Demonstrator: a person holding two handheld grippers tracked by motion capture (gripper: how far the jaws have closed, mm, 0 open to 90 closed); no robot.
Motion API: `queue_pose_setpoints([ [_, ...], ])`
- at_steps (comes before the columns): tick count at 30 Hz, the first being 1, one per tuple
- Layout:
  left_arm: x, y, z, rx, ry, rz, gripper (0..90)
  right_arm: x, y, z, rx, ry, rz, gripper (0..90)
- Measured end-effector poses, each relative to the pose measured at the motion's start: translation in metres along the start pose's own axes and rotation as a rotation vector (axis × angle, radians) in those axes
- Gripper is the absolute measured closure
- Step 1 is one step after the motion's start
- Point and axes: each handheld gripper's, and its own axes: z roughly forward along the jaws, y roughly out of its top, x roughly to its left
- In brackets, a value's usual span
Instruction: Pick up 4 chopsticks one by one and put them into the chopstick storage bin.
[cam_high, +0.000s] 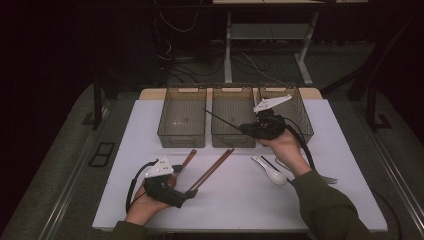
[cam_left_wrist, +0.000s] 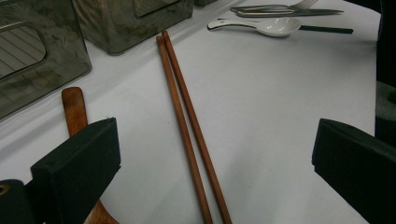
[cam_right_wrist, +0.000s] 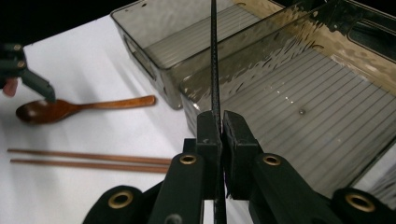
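Two grippers in play. Nearest the person, the left gripper (cam_high: 189, 192) sits low on the white table (cam_high: 230, 200), jaws wide apart w/ nothing in them, the pair of brown chopsticks (cam_left_wrist: 189, 126) lying between them and a wooden spoon (cam_right_wrist: 70, 108) just beside. Further out, a white spoon (cam_high: 272, 172) and a fork (cam_left_wrist: 285, 6) wait on the table. The right gripper (cam_right_wrist: 219, 135) is clamped tight on a thin black chopstick (cam_high: 223, 120), held over the middle bin (cam_high: 232, 142) of three clear bins. Looks like sorting cutlery into bins, tbh; probably next is lowering the stick inside, then letting go. No brands, labels or text readable anywhere.
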Motion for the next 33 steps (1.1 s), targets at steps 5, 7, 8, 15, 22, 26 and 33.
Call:
queue_pose_setpoints([
  [5,0.0,0.0,0.0,0.0,0.0,0.0,0.3,-0.001,0.01,0.009,0.002,-0.016,0.006,85.6],
  [7,0.0,0.0,0.0,-0.004,-0.001,-0.005,0.3,-0.002,0.013,0.012,0.007,-0.02,0.01,85.6],
  [8,0.0,0.0,0.0,0.001,-0.002,0.0,0.3,-0.002,0.015,0.014,0.009,-0.018,0.014,85.6],
  [15,0.0,0.0,0.0,-0.002,-0.004,-0.001,0.3,-0.001,0.027,0.029,0.021,-0.027,0.025,85.6],
  [22,-0.001,0.001,0.0,-0.004,-0.008,-0.004,0.3,0.0,0.04,0.044,0.028,-0.036,0.03,85.6],
  [26,-0.001,0.001,0.0,-0.008,-0.011,0.002,0.3,0.002,0.046,0.055,0.039,-0.037,0.034,85.6],
  [33,-0.001,0.001,0.0,-0.003,-0.013,0.005,0.3,0.005,0.056,0.074,0.056,-0.042,0.039,85.6],
])
